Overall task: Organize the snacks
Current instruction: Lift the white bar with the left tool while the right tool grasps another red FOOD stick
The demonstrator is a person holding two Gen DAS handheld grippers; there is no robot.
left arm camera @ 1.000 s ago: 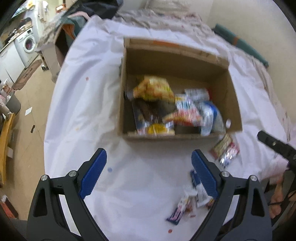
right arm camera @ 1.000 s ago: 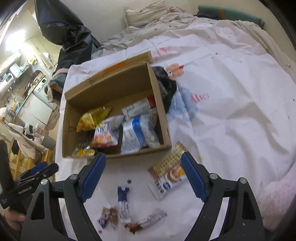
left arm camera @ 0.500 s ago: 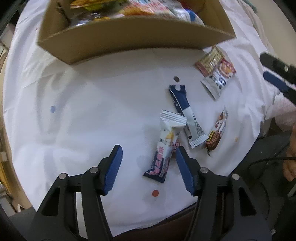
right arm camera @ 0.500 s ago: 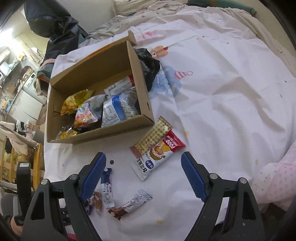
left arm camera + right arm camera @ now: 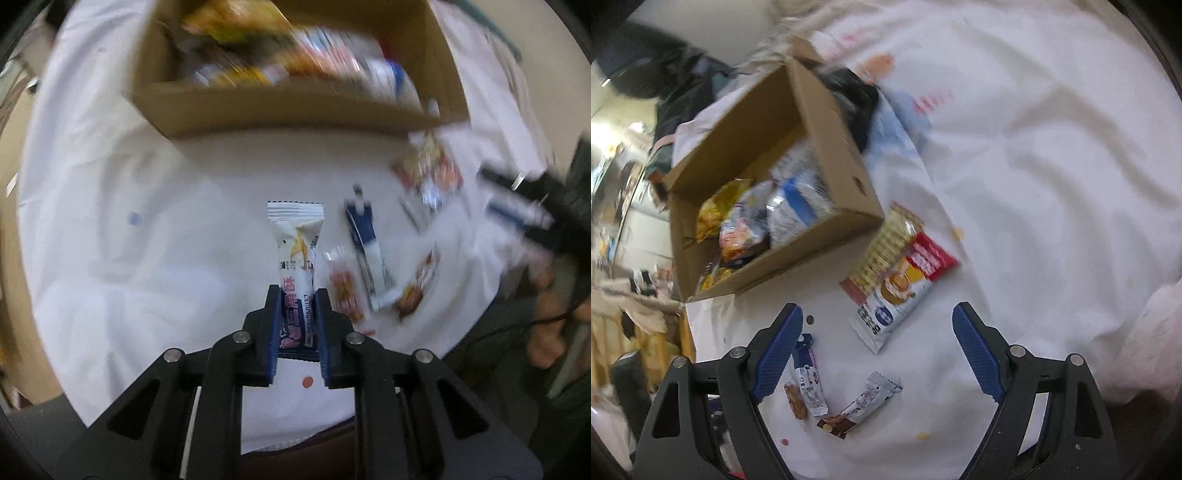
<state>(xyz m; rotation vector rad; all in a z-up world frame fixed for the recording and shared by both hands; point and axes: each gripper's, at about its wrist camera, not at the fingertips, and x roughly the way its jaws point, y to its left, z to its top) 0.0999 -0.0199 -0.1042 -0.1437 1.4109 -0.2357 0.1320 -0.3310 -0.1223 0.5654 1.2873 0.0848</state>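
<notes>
Snack bar (image 5: 297, 258) in its white-and-navy wrapper is pinched by its near end between your left gripper (image 5: 296, 317) fingers, the rest of it sticking out forward over the white sheet (image 5: 110, 240). Keep that squeeze steady and lift straight up before you swing, since a small red-printed packet (image 5: 341, 286) and a blue-and-white stick pack (image 5: 365, 251) lie just beside it and could be dragged along. Your right gripper (image 5: 877, 350) hangs with its fingers spread wide and holds nothing, above the loose bars; the red FOOD pouch (image 5: 905, 284) lies just beyond it. Carry the bar over the near wall of the cardboard box (image 5: 280, 107), which looks already well filled, and let go only once you are above the packets inside.
</notes>
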